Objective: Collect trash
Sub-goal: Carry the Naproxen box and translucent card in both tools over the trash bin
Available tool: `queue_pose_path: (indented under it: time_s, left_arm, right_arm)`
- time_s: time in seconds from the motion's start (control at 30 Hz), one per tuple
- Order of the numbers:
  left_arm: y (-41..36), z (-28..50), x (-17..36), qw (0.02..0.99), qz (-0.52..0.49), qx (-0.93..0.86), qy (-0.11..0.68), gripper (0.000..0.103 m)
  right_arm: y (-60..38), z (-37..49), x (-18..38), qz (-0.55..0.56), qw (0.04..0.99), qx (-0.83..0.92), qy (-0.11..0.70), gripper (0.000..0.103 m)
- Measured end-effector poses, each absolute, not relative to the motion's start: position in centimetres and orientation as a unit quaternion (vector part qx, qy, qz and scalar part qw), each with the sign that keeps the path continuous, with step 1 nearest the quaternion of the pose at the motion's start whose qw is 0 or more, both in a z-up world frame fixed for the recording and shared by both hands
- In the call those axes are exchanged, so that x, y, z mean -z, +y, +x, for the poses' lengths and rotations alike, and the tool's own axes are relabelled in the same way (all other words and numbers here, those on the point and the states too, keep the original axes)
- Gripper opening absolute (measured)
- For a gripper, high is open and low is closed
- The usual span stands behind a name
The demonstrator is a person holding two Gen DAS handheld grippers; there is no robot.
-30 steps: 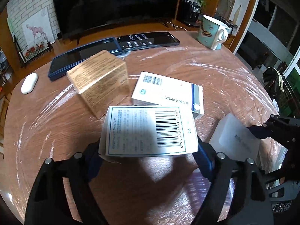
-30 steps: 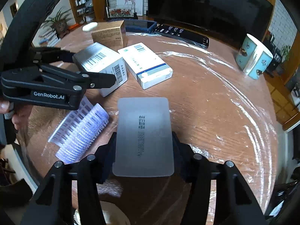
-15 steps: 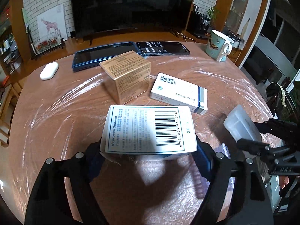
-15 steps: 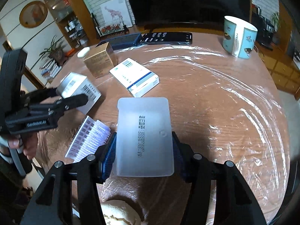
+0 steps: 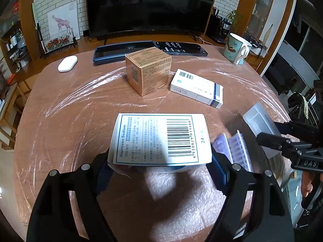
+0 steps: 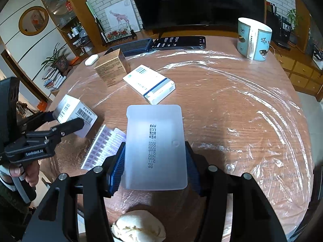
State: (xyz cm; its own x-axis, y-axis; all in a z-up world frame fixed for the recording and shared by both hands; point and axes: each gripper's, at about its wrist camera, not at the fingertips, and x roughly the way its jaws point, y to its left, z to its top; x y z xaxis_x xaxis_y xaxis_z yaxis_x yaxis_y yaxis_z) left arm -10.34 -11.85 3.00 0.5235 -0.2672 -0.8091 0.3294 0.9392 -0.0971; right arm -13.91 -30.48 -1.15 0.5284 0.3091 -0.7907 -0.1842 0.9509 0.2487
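Observation:
My left gripper (image 5: 161,165) is shut on a white Naproxen Sodium tablet box (image 5: 159,139) with a barcode, held above the table; the box also shows in the right wrist view (image 6: 75,115). My right gripper (image 6: 155,167) is shut on a frosted white plastic case (image 6: 155,147), seen at the right edge of the left wrist view (image 5: 260,119). A brown cardboard box (image 5: 148,70) and a white and blue medicine box (image 5: 196,88) lie on the table beyond. A purple-striped blister sheet (image 6: 105,145) lies between the grippers.
The round wooden table (image 6: 242,111) is covered in plastic film. At the back are a tablet (image 5: 123,51), a dark phone (image 5: 181,48), a white earbud case (image 5: 67,63) and a teal mug (image 6: 253,39). A crumpled pale lump (image 6: 139,227) sits below the right gripper.
Both grippers have risen and pulled back from the table with their items still held; the table objects look farther away. The blister sheet now shows between them.

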Motion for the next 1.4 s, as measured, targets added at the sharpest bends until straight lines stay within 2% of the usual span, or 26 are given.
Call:
queue_pose_path:
  time_s: [0.9,1.4]
  left_arm:
    - [-8.7,-15.7,-3.0,0.866,0.043,0.203,0.455,0.081]
    - [-9.7,-20.2,-2.9,0.872,0.027,0.167,0.46,0.081]
  right_arm:
    - [-26.8,-20.2,-0.1,0.082,0.885,-0.12,0.443,0.054]
    - [-27.5,-24.6,0.5,0.064,0.872,-0.168,0.455,0.054]
